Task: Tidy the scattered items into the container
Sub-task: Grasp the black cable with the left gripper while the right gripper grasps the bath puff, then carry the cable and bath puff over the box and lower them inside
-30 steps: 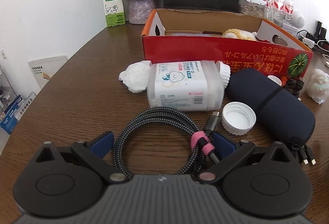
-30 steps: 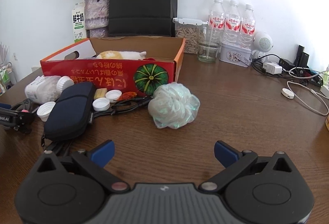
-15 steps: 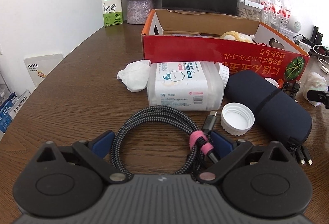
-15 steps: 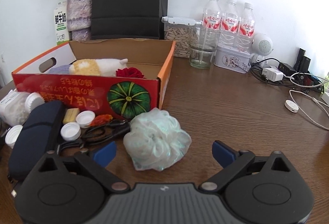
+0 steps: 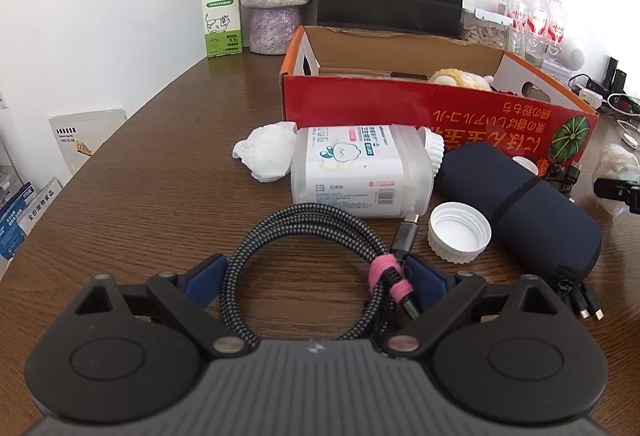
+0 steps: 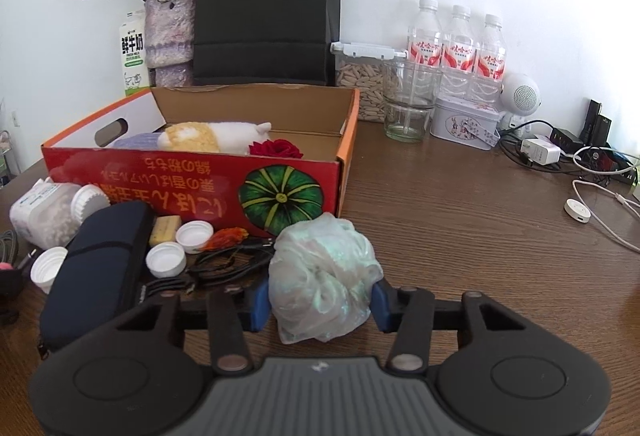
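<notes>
Right wrist, box holding plush toy, rose

Bare table lies right of the red box; caps and a pouch crowd its front.

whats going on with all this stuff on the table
A person with a gripper in each hand is tidying loose items into the red cardboard box, which already holds a plush toy and a red rose. The right gripper is closing on the crumpled plastic bag, its pads at the bag's sides. The left gripper straddles the coiled braided cable, jaws wide and closing slowly.
</notes>
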`<action>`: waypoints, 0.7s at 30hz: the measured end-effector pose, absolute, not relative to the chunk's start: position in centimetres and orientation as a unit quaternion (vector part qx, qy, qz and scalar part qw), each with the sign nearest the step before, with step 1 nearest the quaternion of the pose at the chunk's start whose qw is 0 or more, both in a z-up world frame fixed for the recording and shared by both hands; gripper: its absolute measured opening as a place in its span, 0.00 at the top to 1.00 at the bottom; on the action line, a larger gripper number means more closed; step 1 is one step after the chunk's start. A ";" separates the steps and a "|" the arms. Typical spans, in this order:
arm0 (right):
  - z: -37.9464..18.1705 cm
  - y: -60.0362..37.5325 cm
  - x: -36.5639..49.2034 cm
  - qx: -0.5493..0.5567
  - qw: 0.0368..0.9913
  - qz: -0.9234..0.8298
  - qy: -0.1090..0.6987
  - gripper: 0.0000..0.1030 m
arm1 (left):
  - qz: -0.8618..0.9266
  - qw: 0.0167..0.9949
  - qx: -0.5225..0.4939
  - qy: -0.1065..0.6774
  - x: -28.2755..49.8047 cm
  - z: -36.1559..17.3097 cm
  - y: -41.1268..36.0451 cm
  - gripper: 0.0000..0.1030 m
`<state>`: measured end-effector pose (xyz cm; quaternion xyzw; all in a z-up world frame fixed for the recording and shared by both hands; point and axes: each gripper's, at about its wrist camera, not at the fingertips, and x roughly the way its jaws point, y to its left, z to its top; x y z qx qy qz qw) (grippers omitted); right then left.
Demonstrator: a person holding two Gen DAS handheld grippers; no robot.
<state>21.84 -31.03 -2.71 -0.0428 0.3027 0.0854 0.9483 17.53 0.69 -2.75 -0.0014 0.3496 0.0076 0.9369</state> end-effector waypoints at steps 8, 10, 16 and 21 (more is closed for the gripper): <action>-1.6 -30.8 20.3 -0.039 0.952 0.091 0.288 0.56 | 0.010 0.950 -0.006 0.313 15.9 -0.4 1.3 0.08; -1.2 -30.7 19.9 -0.038 0.954 0.093 0.282 0.56 | 0.009 0.954 -0.009 0.301 15.5 0.5 1.4 0.08; 1.0 -30.0 19.3 -0.041 0.960 0.103 0.256 0.55 | -0.002 0.966 -0.013 0.259 15.1 3.8 1.1 0.08; 3.4 -28.9 19.8 -0.045 0.966 0.114 0.227 0.55 | -0.015 0.974 -0.015 0.223 16.2 6.5 0.1 0.08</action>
